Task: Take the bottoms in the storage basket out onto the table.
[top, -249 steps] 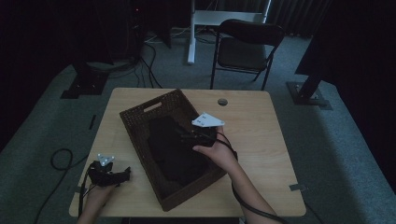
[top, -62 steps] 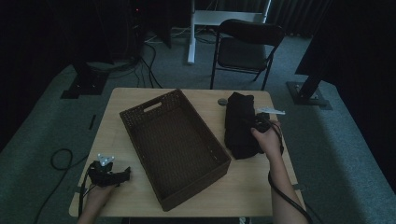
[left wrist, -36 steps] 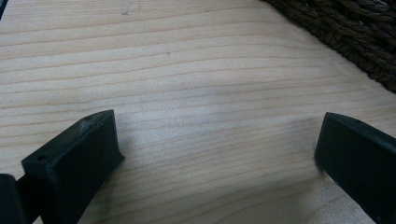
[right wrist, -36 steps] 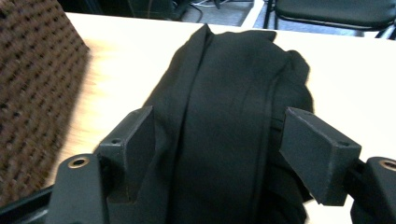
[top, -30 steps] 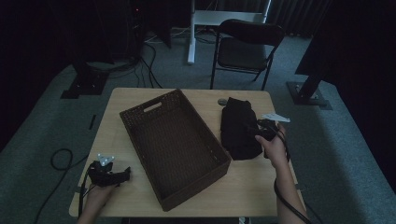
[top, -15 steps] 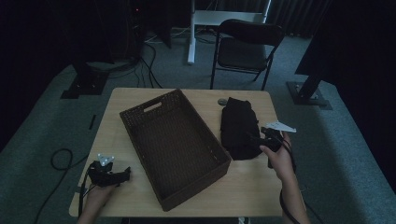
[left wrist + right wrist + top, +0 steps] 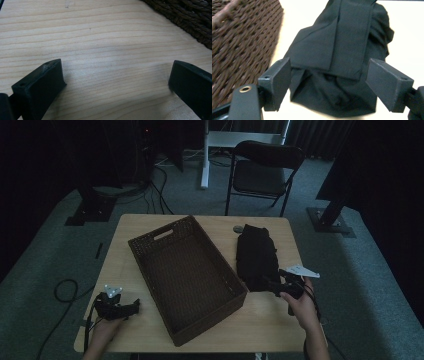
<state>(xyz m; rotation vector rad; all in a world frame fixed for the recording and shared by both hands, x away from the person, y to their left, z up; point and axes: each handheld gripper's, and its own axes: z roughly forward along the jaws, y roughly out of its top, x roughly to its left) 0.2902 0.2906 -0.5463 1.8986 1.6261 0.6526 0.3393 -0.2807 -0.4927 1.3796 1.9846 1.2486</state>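
From above we see one dark woven wicker basket [image 7: 187, 277] beside one folded black cloth garment [image 7: 257, 256] on the wooden table [image 7: 280, 320]. Our right gripper [image 7: 328, 82] view adds its jaws, just opened, straddling the garment unpressed; our left gripper [image 7: 115, 80] gapes over bare wood.

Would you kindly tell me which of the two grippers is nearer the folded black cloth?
The right gripper, open at the folded black cloth's near end; the left gripper rests beyond the brown wicker basket.

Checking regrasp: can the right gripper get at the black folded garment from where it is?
Probably yes. The right gripper sits at the black garment's near end, jaws spread wide and just opening; the basket stands aside.
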